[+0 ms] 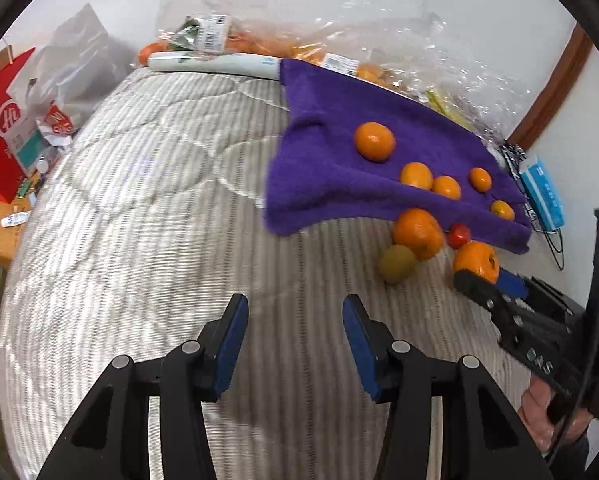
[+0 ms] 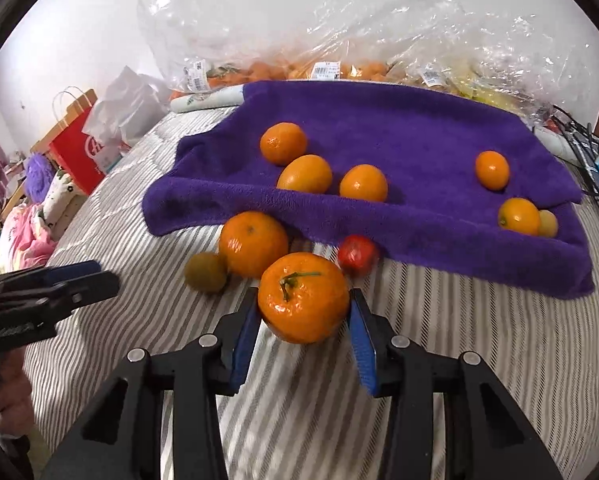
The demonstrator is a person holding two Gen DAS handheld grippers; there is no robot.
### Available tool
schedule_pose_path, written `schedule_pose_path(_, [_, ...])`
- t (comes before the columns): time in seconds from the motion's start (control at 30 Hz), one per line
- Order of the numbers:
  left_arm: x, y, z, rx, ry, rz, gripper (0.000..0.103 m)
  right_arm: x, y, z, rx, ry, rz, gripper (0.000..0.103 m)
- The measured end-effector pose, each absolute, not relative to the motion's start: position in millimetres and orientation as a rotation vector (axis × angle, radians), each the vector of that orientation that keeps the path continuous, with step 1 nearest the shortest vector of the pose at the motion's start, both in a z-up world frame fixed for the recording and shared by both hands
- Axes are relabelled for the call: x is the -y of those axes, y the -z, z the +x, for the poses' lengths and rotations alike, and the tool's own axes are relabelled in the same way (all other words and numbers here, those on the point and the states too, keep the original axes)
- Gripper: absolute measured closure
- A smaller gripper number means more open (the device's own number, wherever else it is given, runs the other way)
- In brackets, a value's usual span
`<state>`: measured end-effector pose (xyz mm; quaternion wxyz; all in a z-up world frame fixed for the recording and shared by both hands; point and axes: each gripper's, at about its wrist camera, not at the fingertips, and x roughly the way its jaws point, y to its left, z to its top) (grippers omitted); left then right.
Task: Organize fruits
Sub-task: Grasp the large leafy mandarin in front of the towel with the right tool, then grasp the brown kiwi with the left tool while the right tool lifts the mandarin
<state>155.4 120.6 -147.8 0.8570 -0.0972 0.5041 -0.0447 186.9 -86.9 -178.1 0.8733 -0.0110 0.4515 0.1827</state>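
The striped bed cover [image 2: 459, 360] is soft and uneven. On its far side lies the purple towel [image 2: 379, 140] with several small oranges. Near its edge, the right gripper [image 2: 305, 320] pinches a stemmed orange [image 2: 303, 300] between both pads. The left gripper [image 1: 295, 320] is spread and empty. The round fruit may slip out and knock the red fruit [image 2: 357, 256] away.

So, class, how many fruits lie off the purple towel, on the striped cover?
4: a stemmed orange between the right gripper's fingers, another orange behind it, a green fruit beside that, a red one by the towel. Folds may hide more.
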Motion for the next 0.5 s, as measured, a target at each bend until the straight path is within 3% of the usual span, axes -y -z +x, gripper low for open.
schedule_pose_path(0.3, [-64, 160, 162, -1.064, 0.143, -0.130, 0.056, 154, 171, 150, -0.912, -0.305, -0.035, 0.060])
schedule_pose_path(0.5, [-46, 161, 166, -1.022, 0.136, -0.126, 0.064, 209, 179, 140, -0.911, -0.211, 0.011, 0.060])
